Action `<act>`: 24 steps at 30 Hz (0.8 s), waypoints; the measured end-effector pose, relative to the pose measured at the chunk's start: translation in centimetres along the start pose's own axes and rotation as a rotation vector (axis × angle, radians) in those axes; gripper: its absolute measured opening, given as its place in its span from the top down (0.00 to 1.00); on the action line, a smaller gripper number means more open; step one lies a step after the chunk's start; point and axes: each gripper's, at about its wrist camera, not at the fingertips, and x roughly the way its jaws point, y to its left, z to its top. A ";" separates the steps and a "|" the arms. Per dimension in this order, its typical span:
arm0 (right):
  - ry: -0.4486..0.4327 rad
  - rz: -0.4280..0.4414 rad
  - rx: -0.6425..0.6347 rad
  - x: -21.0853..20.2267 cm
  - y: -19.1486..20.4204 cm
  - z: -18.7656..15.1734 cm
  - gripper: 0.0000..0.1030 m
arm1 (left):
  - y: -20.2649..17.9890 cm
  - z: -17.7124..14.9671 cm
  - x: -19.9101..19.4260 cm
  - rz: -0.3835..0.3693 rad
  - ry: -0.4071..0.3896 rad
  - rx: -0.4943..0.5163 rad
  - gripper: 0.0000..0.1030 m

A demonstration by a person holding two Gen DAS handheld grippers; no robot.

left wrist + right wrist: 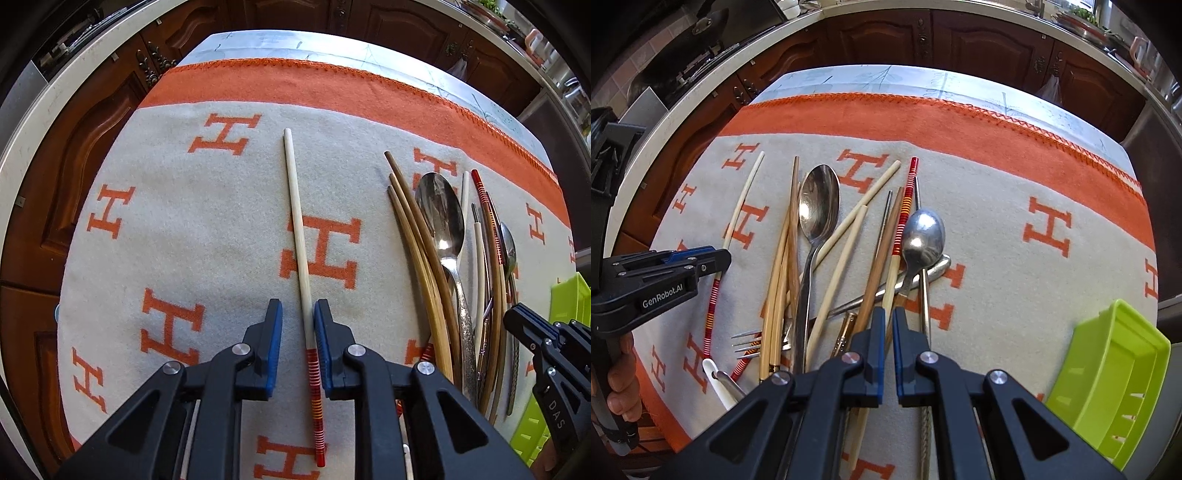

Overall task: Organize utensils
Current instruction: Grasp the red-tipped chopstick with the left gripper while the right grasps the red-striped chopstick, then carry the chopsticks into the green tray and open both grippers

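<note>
A cream chopstick with a red striped end [300,258] lies alone on the grey and orange cloth [192,221]. My left gripper [297,314] is open and straddles it, its jaws on either side and apart from it. It also shows in the right wrist view [718,260], over the same chopstick [738,210]. A pile of bamboo chopsticks [779,273], spoons [818,206] and a fork [748,341] lies at the middle. My right gripper [889,325] hovers over the pile with a narrow gap between its jaws, holding nothing.
A lime green plastic basket [1108,376] stands at the right edge of the cloth. Dark wooden cabinets [886,40] and a countertop surround the table. The cloth's far side has an orange border [332,88].
</note>
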 end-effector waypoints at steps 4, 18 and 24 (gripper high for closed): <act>0.023 0.002 -0.045 0.4 0.9 -0.4 0.92 | 0.1 -0.2 0.1 -0.010 0.009 -0.008 0.84; 0.020 0.124 0.140 -0.5 -1.5 -0.9 0.95 | 0.0 -2.1 -1.0 -0.053 -0.039 0.048 0.97; -0.009 0.180 0.235 -3.0 -2.9 -2.2 0.95 | -0.5 -2.6 -4.4 -0.104 -0.074 0.066 0.97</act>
